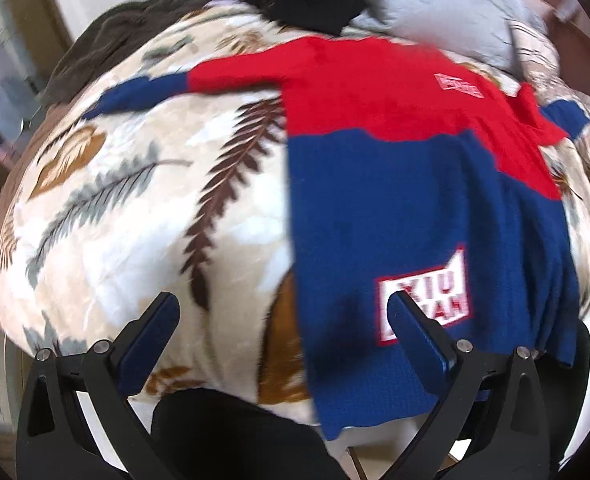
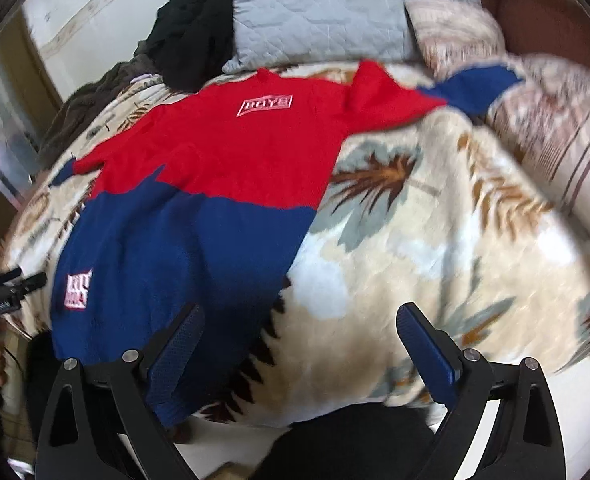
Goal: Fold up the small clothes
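Here you have both claws spread wide and holding nothing, poised low over the near edge of the bed (image 1: 95, 220), which looks like the right stance for a first fold. The red and blue sweater (image 1: 395, 184) lies face up and spread flat on the leaf-print blanket, hem toward you and collar away, probably laid out that way so its edges can be reached. Ahead of your left claw (image 1: 283, 312) the blue hem sits under and just beyond its right finger, with the white patch (image 1: 423, 300) right beside that fingertip; the left finger hangs over bare blanket. Your right claw (image 2: 301, 322) mirrors this, its left finger over the hem corner of the sweater (image 2: 199, 200) and its right finger over blanket, so each claw straddles one side edge of the garment. The left sleeve (image 1: 143, 92) stretches out far ahead and to the left of the left claw, and the other sleeve (image 2: 435, 96) runs far ahead and right of the right claw, slightly bunched near the shoulder. I judge the sleeves need folding in first. A grey quilted pillow (image 2: 319, 12) and dark clothes (image 2: 191, 36) lie beyond the collar, well clear.
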Demonstrator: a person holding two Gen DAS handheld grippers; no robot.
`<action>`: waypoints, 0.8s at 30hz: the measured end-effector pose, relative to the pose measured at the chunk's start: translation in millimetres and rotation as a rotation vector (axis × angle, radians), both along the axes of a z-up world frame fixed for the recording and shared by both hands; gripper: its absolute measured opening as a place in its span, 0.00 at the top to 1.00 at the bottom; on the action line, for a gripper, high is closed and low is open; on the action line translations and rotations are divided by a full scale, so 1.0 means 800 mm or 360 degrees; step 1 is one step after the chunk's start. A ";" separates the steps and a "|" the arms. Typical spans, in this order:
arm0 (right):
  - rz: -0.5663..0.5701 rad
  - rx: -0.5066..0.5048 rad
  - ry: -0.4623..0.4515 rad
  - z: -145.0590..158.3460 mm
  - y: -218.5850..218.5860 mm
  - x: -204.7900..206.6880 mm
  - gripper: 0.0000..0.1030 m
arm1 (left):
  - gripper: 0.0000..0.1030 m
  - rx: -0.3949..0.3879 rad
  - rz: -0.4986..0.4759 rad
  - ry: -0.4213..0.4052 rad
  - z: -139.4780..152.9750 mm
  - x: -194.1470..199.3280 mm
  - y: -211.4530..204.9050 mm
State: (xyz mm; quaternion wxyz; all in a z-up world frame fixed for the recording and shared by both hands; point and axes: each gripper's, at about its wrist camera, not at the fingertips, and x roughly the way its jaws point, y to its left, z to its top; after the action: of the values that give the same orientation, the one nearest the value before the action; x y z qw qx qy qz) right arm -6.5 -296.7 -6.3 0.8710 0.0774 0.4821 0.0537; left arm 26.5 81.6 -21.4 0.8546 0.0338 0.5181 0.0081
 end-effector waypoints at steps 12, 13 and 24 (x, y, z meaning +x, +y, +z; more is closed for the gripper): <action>0.0186 0.0348 0.0196 -0.045 0.032 0.015 0.93 | 0.61 -0.0193 -0.0139 0.0255 -0.038 -0.008 -0.026; 0.0189 0.0360 0.0202 -0.045 0.029 0.015 0.93 | 0.71 -0.0203 -0.0177 0.0258 -0.034 -0.009 -0.030; 0.0006 0.0374 -0.0012 0.002 -0.065 -0.016 0.96 | 0.94 -0.0201 -0.0176 0.0282 -0.006 -0.024 -0.009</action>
State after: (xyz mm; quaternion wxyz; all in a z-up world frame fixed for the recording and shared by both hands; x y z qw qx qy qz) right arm -19.5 -349.0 -4.8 0.8577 0.1777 0.4693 0.1118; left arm 7.2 74.7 -25.8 0.8050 0.0091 0.5884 -0.0747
